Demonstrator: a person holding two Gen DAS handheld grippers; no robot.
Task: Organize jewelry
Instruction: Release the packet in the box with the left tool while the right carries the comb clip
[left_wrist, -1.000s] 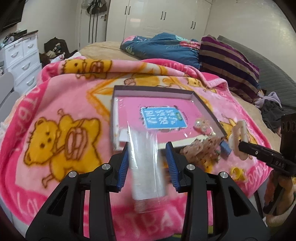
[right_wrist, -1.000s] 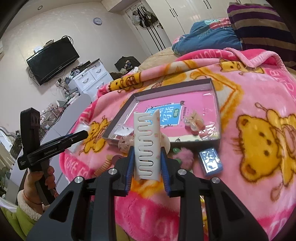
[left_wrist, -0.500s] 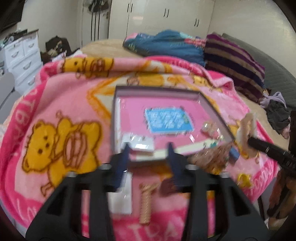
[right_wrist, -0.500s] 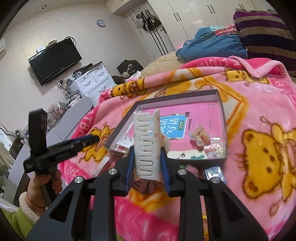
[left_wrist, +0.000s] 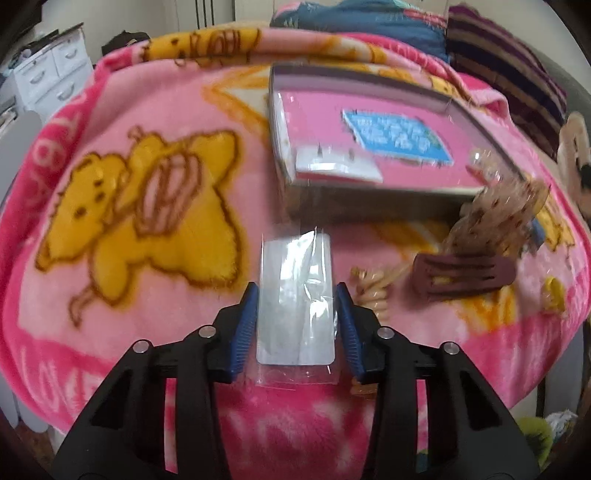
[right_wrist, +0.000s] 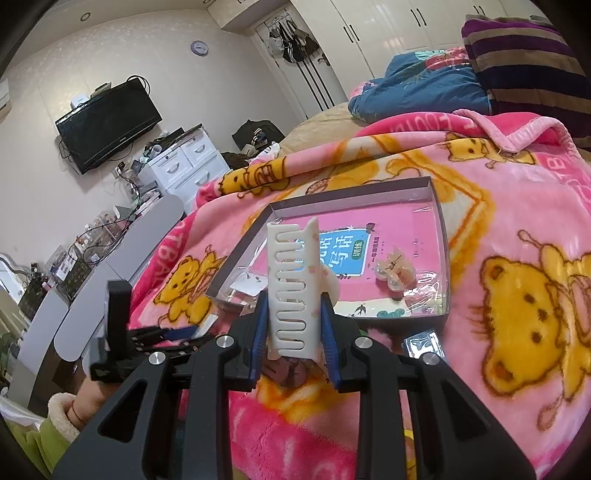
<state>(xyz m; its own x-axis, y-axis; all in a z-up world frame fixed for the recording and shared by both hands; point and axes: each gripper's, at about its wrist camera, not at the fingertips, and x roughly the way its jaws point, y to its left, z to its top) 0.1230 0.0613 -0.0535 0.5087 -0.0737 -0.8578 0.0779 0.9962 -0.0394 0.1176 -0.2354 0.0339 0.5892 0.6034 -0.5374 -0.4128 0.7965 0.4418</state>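
My left gripper (left_wrist: 296, 317) is open and straddles a clear plastic packet with a white card (left_wrist: 296, 299) that lies on the pink blanket, just in front of the shallow grey box (left_wrist: 369, 199). A white card packet (left_wrist: 338, 168) lies in the box's near left corner. My right gripper (right_wrist: 293, 325) is shut on a white comb-shaped hair clip (right_wrist: 293, 288), held upright before the box (right_wrist: 441, 236). A small bow hair clip in clear wrap (right_wrist: 395, 271) lies in the box. The left gripper shows in the right wrist view (right_wrist: 173, 334).
On the blanket right of the left gripper lie a brown hair clip (left_wrist: 465, 275), a spiral hair tie (left_wrist: 371, 290), a dotted brown piece (left_wrist: 498, 218) and a yellow item (left_wrist: 552, 293). A foil packet (right_wrist: 421, 341) lies before the box. White drawers (right_wrist: 184, 162) stand at the left.
The left gripper let go of the packet it held over the box, dropped down and back, and now straddles another packet on the blanket. The right gripper still holds the white clip, barely moved.
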